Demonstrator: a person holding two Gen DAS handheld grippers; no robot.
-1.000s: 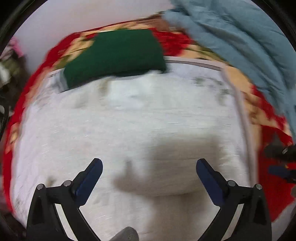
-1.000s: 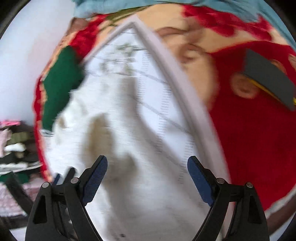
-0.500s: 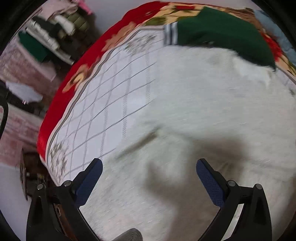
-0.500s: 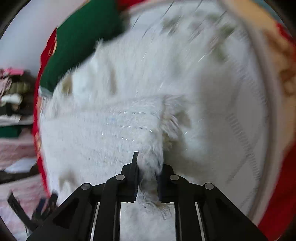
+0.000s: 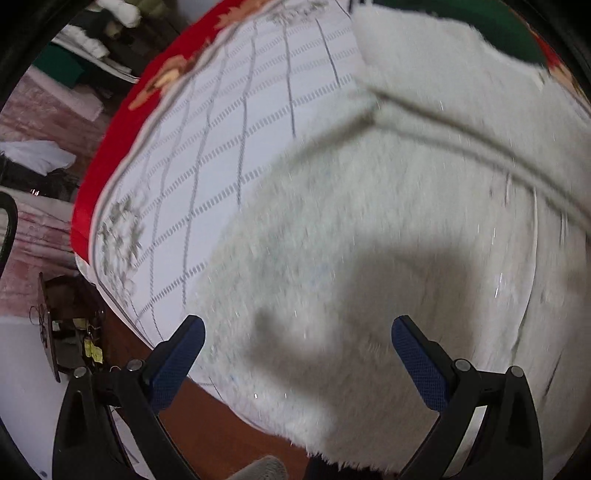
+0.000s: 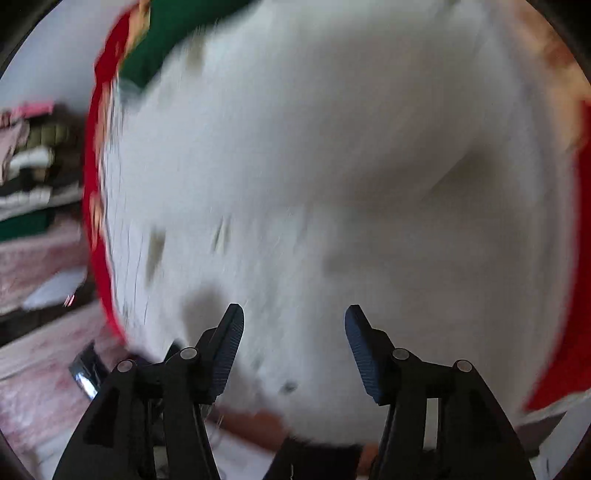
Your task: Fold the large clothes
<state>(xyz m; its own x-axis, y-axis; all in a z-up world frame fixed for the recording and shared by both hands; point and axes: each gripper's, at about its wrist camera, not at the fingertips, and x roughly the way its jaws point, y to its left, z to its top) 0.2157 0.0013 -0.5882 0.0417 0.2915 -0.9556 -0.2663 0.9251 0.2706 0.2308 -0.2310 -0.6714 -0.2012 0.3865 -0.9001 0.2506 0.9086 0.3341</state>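
- My left gripper (image 5: 297,338): blue-padded black fingers spread wide, nothing between them, poised over the fluffy white fleece garment (image 5: 388,229).
- My right gripper (image 6: 294,325): jaws apart, a bit narrower than the left, holding nothing; view badly motion-blurred.
- White fleece garment (image 6: 314,155) lies spread on the white quilted bedsheet with grey grid lines (image 5: 221,147), near edge hanging over the bed's near side; a fold ridge crosses its far part.
- Red floral blanket (image 5: 110,147) borders the sheet on the left.
- Folded dark green cloth (image 5: 480,22) at far side, touching the fleece's far edge.
- Stacked clothes on shelves (image 6: 26,162) far left.
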